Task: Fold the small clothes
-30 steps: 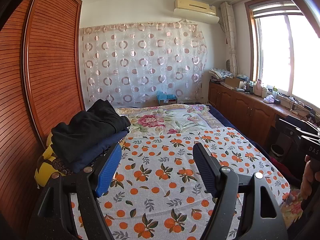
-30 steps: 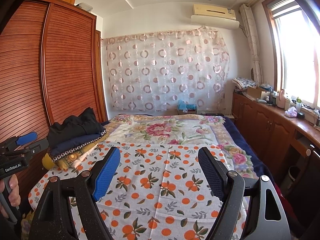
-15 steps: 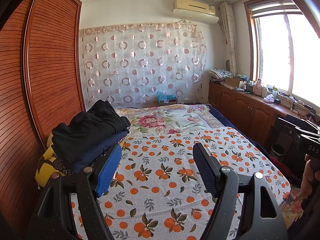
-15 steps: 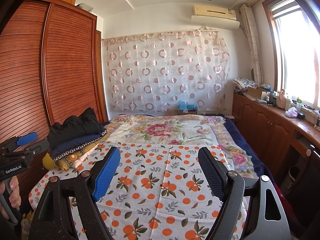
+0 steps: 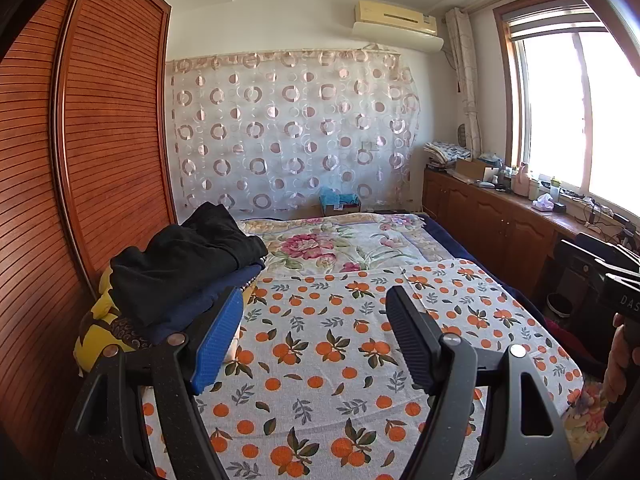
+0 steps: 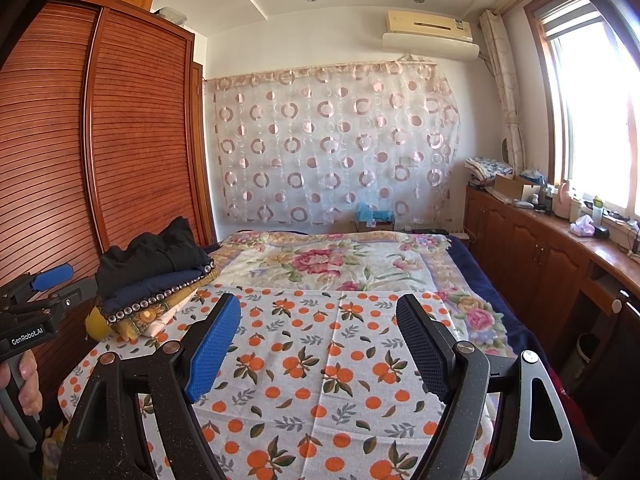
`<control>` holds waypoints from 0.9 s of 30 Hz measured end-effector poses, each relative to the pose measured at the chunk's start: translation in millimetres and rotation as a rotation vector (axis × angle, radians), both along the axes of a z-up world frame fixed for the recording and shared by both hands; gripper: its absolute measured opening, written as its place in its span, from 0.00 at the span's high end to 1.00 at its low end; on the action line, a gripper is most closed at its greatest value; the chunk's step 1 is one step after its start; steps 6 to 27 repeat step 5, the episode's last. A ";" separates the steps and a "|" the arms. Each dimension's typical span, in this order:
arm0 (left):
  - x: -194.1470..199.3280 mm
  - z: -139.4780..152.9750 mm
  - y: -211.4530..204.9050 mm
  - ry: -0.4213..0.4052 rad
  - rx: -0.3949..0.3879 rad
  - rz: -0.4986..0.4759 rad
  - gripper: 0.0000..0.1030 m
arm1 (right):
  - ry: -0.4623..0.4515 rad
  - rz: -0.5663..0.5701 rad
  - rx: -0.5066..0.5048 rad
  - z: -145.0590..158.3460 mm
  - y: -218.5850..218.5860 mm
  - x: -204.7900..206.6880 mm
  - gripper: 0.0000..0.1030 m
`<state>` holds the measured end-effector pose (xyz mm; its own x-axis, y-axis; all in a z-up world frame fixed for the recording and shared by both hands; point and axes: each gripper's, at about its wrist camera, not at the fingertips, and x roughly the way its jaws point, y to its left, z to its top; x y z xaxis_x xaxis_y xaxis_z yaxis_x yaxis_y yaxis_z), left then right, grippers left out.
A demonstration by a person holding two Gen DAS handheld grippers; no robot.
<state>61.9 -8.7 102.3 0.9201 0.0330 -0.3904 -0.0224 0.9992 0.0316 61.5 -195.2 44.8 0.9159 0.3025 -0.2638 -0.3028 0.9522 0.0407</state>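
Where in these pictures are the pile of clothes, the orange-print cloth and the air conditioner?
pile of clothes (image 5: 180, 268), left wrist view, on the black top garment.
orange-print cloth (image 6: 320, 344), right wrist view, on its middle.
air conditioner (image 6: 428, 30), right wrist view, on its front.

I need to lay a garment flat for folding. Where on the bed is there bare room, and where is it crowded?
The orange-print sheet is bare between the pile of clothes at its left edge and the dark blue blanket edge on the right, back to the floral cover. Both open tongs, left and right, hover over it. The crowded spot is the left corner by the wardrobe.
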 end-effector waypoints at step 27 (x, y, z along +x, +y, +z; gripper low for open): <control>-0.2 -0.2 0.4 -0.001 0.000 0.000 0.28 | 0.000 0.001 0.000 -0.3 -0.4 0.7 0.21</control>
